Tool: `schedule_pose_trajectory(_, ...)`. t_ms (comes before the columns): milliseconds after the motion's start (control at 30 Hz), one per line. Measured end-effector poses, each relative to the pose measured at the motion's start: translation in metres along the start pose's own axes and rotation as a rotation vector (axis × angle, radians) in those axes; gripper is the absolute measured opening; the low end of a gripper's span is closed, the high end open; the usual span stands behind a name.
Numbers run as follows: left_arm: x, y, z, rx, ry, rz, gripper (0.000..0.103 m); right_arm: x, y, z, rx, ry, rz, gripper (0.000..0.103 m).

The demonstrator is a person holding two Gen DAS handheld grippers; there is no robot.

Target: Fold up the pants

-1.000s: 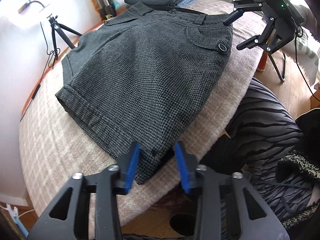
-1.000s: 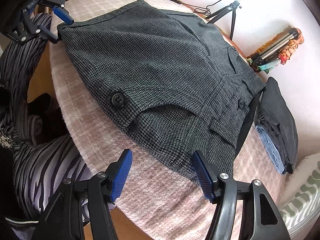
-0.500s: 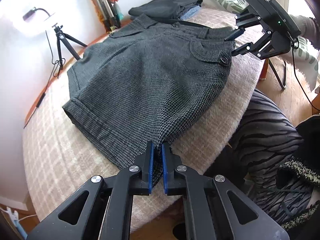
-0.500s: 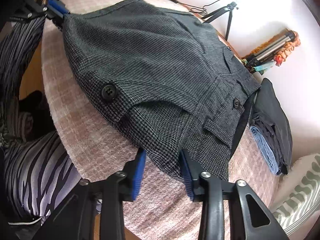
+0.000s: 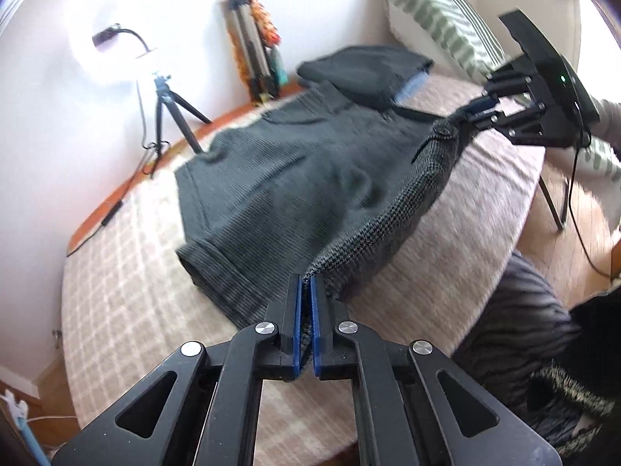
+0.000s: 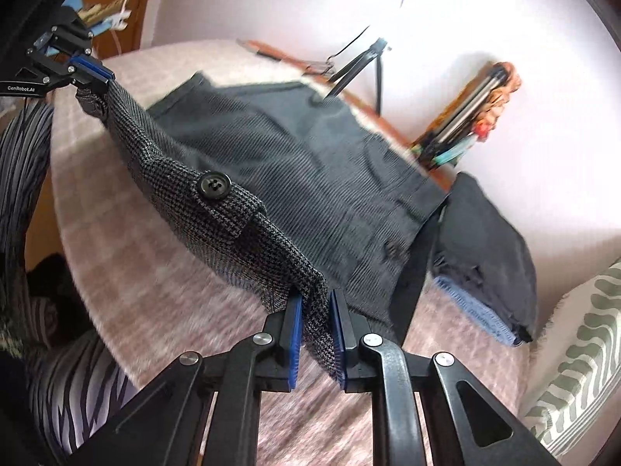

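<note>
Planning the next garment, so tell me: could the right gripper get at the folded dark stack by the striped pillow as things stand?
Probably not yet: the right gripper is closing on the checked pants edge, so it is occupied. The stack itself lies uncovered beyond the waistband.

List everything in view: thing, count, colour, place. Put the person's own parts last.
pants: one, dark grey houndstooth, on the blanket, near edge lifted
button: one, black, on the lifted pocket flap
blanket: one, beige-pink check, covering the bed
folded clothes: one stack, black over blue, beside the waistband
pillow: one, white with green stripes, beyond the stack
ring light on tripod: one, black stand, by the wall
bundle of poles: one, metal with orange trim, leaning on the wall
left gripper: black with blue pads, shut on the hem corner
right gripper: black with blue pads, closing on the waistband corner
striped trousers: black and grey, on the person's legs at the bed edge
</note>
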State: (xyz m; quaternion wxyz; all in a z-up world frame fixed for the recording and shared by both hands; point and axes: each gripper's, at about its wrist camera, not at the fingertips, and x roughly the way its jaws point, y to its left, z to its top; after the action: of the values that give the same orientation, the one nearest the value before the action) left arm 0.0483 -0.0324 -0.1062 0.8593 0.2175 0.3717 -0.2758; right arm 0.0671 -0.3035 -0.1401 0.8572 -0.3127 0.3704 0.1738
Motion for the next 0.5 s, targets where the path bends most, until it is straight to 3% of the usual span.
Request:
schedule_pose_trajectory(233,-0.005,0.039,0.027,-0.081,-0.079,0.026,0.001,-0.001,-0.024,0.033,0.033,-0.059,-0.026,0.011)
schedule_pose_trajectory(367,0.0,0.048,0.024,-0.138,-0.059,-0.062,0.001,0.004,-0.031,0.049,0.021,-0.067,-0.027,0.011)
schedule_pose_trajectory(500,0.003,0.027,0.007,-0.111,-0.016,-0.138,0.002,0.009,-0.029,0.05,0.004,-0.048,-0.028,0.011)
